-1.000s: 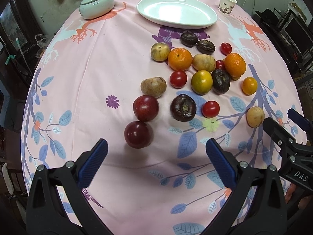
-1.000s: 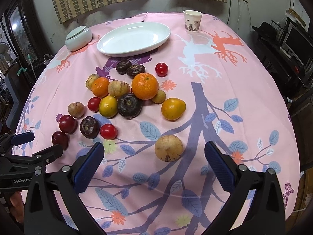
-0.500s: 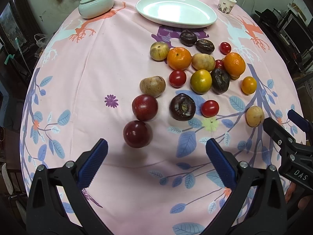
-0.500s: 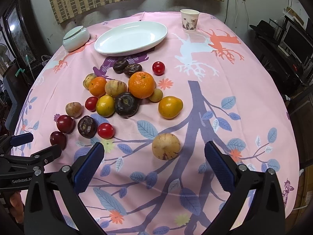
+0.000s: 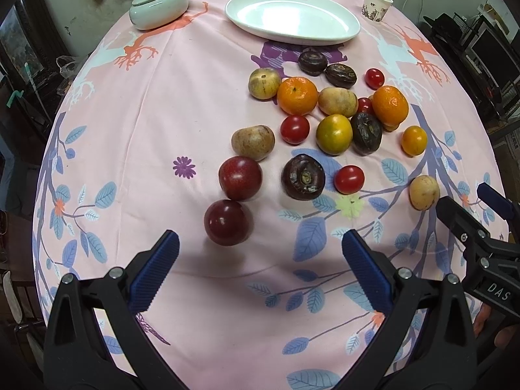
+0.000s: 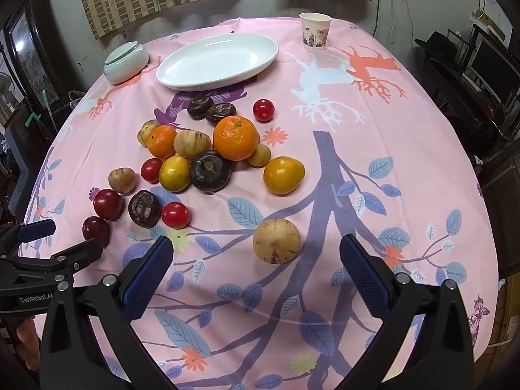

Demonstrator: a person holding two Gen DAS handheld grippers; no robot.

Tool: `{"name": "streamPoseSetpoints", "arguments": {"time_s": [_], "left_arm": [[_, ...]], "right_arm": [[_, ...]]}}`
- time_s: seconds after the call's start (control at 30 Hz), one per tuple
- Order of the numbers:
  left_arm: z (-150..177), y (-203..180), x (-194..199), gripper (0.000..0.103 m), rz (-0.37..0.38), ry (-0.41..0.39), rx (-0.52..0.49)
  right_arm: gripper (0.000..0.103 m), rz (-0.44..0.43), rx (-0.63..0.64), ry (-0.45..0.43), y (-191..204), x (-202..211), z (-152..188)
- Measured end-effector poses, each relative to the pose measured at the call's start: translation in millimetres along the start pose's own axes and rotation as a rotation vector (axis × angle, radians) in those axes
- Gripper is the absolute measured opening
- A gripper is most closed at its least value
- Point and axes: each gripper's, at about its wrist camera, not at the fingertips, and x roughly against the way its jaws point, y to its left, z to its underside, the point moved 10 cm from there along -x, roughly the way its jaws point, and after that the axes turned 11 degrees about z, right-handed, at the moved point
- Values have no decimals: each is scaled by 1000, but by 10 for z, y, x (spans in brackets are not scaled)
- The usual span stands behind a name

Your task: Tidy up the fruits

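Barely shifted over the past second: fruits scattered loose across the pink, leaf-printed worktop, none yet on the white oval plate at the far edge. Nearest the left gripper, jaws released and empty, a dark red plum, a second plum touching it just beyond. Ahead of the right gripper, jaws likewise spread wide and holding nothing, a tan round fruit lying apart from the rest. Farther back, a close cluster of two oranges, yellow-orange fruits, red cherry tomatoes and dark purple, wrinkled fruits. Beside the plate, a pale lidded bowl to the left and a paper cup to the right.
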Motion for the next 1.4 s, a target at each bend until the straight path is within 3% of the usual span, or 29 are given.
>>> {"name": "streamPoseSetpoints", "arguments": {"time_s": [0.7,0.83,0.9,1.07,1.4], "left_arm": [[-1,51,-32,101,3,10,4],[-15,66,-26,101,56,-4,-11],[-6,111,-36,101,30,-10,-34],[26,253,-135,101,59,15,0],[-9,438,-385,98,26,51,-27]], "right_arm": [[102,0,-8,3,-11,-39,11],[102,17,-13,2,-64,-71,10],[102,27,-9,-1,-85,-89,15],[102,4,-26,15,-105,-179,92],[102,-19,-48,55,-203,-333,179]]}}
